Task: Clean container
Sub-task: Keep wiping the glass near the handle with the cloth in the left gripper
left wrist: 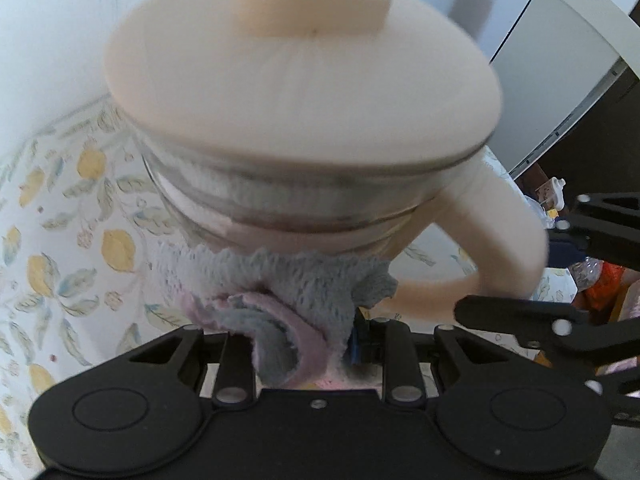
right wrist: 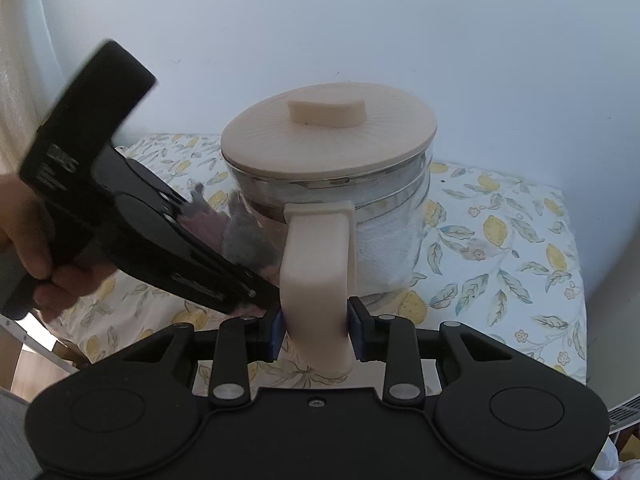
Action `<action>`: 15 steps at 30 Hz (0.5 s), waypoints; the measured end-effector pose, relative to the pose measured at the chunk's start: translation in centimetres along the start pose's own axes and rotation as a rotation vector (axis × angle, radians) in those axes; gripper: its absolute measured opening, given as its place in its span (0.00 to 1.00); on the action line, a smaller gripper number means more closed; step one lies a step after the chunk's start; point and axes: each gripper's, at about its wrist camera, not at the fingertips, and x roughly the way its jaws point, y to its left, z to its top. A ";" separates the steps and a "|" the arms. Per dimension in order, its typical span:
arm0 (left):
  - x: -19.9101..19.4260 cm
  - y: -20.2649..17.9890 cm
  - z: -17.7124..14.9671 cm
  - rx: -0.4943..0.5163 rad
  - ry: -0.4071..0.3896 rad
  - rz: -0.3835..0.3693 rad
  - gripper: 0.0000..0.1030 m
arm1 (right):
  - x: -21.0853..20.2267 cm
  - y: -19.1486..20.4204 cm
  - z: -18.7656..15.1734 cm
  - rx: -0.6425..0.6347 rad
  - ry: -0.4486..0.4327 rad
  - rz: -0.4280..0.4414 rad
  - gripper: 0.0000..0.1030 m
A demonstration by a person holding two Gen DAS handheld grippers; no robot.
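A clear glass container [right wrist: 384, 232] with a cream lid [right wrist: 328, 136] and a cream handle [right wrist: 316, 264] is held tilted over the lemon-print tablecloth [right wrist: 512, 240]. My right gripper [right wrist: 316, 332] is shut on the handle. My left gripper [left wrist: 296, 340] is shut on a grey and pink cloth [left wrist: 280, 292] and presses it against the container's glass side [left wrist: 248, 200] below the lid [left wrist: 296, 80]. In the right wrist view the left gripper [right wrist: 256, 300] and the cloth [right wrist: 240, 240] show at the container's left side. The left view is blurred.
A white wall [right wrist: 320, 20] stands behind the table. In the left wrist view a white door frame [left wrist: 560, 60] and some clutter [left wrist: 592, 280] show at right, beside the right gripper's black frame [left wrist: 540, 320].
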 end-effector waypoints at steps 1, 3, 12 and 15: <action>0.3 0.2 -0.1 -0.006 0.002 -0.005 0.24 | 0.0 0.0 0.0 -0.001 0.002 0.001 0.36; 1.1 0.6 -0.2 -0.016 0.006 -0.014 0.24 | 0.0 0.0 0.1 -0.001 0.006 0.003 0.36; 3.1 2.0 -0.8 -0.069 -0.006 -0.052 0.24 | -0.3 0.9 0.4 0.006 0.017 0.006 0.36; 3.2 2.4 -1.0 -0.078 -0.017 -0.063 0.24 | -0.3 1.0 0.4 0.005 0.020 0.006 0.36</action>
